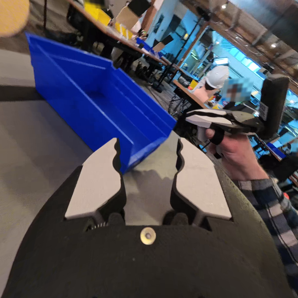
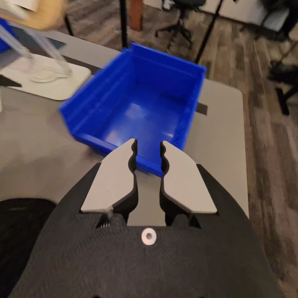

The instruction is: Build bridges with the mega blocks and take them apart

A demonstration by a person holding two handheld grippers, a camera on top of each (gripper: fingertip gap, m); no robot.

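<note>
Both tongs [image 1: 147, 145] [image 2: 148, 143] have black textured bodies, pale grey finger plates, wavy black pads and one metal screw. The person's hand [image 1: 233, 154] wears a black finger strap and a plaid sleeve [image 1: 270, 201]

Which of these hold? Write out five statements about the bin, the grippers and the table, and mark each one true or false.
1. The blue bin sits on the grey table. True.
2. The bin is full of blocks. False: the right wrist view shows its floor bare, with no blocks anywhere in sight.
3. The left gripper is clamped on a red block. False: its fingers stand wide apart with nothing between them.
4. The right gripper has its fingers apart and holds nothing. True.
5. In the left wrist view, a hand with a plaid sleeve holds the other gripper off to the right of the bin. True.
</note>
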